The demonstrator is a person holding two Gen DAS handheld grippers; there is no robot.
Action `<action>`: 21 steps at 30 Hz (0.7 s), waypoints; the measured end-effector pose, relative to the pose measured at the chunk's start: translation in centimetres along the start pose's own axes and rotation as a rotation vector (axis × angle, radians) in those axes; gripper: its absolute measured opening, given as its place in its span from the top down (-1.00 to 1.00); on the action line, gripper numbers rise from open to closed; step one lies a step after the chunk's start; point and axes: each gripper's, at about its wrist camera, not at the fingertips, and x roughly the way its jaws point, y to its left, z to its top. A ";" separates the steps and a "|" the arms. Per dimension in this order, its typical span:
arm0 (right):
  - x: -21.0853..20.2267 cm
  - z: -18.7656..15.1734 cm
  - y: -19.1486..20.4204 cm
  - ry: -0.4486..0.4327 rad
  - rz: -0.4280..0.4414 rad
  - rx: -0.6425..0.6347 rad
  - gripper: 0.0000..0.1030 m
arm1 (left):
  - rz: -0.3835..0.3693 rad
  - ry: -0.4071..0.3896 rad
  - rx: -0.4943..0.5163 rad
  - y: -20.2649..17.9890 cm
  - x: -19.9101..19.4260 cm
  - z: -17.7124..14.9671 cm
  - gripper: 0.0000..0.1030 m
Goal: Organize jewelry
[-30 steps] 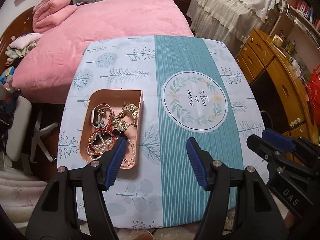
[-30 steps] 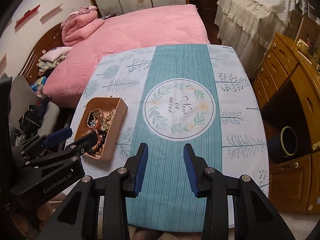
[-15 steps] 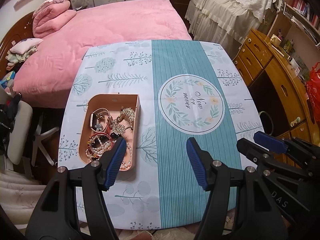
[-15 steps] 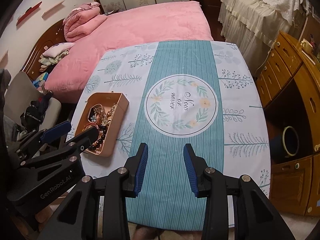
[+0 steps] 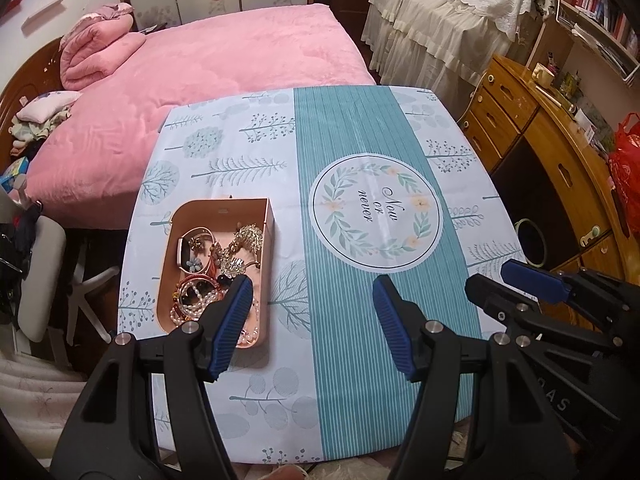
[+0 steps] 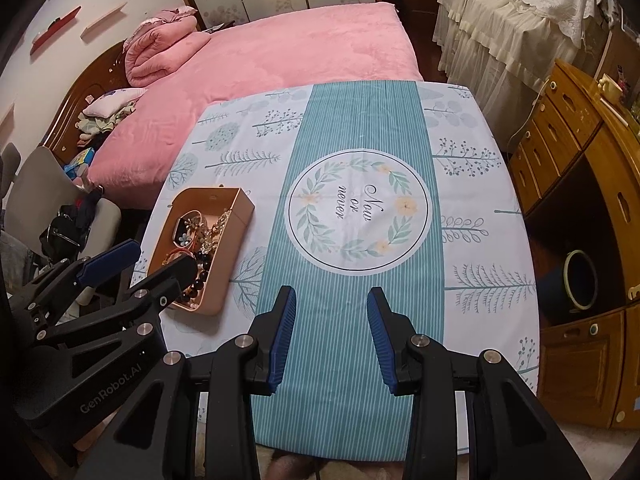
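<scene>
A pink open box (image 5: 269, 216) stands on the left side of the table, full of tangled jewelry (image 5: 216, 264): pearl strands, red bracelets, gold pieces and a watch. It also shows in the right wrist view (image 6: 236, 224). My left gripper (image 5: 312, 308) is open and empty, held above the table's near edge, its left finger over the box's near end. My right gripper (image 6: 332, 320) is open and empty, held above the teal stripe near the front edge. Each gripper shows in the other's view, the right one (image 5: 520, 280) and the left one (image 6: 148, 260).
The table wears a white and teal cloth (image 5: 348, 152) with a round wreath print (image 5: 376, 220). A pink bed (image 5: 200, 80) lies behind it. A wooden desk with drawers (image 5: 540, 152) stands to the right, a grey chair (image 5: 36, 272) to the left.
Both grippers have pulled back and up, so the table and box look smaller and farther. Both stay open and empty. The box has not moved.
</scene>
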 end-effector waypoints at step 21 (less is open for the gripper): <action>-0.1 0.4 0.5 -0.013 0.004 -0.018 0.27 | 0.009 -0.008 0.005 0.3 0.0 0.2 -0.16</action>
